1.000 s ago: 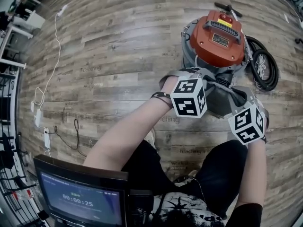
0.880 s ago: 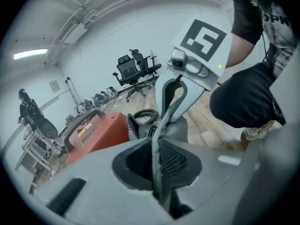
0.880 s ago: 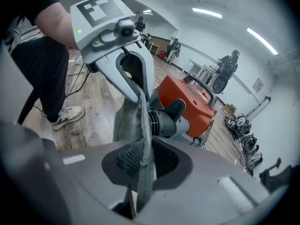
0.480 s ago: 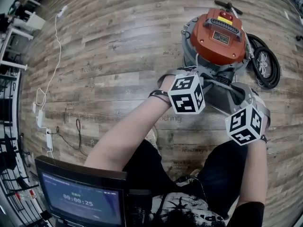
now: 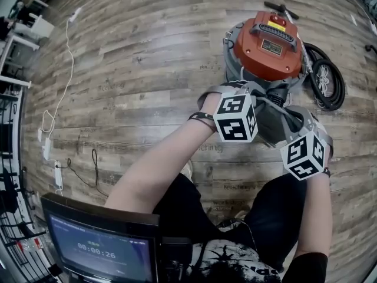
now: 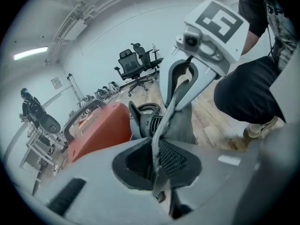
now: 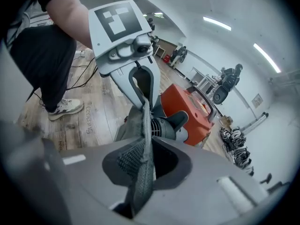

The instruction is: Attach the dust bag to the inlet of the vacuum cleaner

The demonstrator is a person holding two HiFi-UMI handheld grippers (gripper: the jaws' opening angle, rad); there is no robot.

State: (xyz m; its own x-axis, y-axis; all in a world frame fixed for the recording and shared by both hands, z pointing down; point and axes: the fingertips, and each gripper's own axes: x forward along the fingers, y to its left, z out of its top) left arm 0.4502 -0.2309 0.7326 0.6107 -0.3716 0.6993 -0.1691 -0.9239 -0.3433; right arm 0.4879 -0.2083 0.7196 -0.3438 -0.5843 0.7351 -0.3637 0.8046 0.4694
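Here, limp grey cloth dust bag (image 5: 274, 122), pinched in left gripper (image 6: 158, 161), right gripper (image 7: 141, 165) closing on it.

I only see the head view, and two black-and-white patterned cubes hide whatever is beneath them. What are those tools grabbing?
Observer: The left gripper view shows the left gripper shut on an edge of a grey fabric dust bag.
Operator: And the other?
Observer: The right gripper pinches the same bag, jaws closing.
Operator: Where's the vacuum's opening?
Observer: The black ribbed inlet of the orange-lidded vacuum cleaner sits just behind the stretched fabric.
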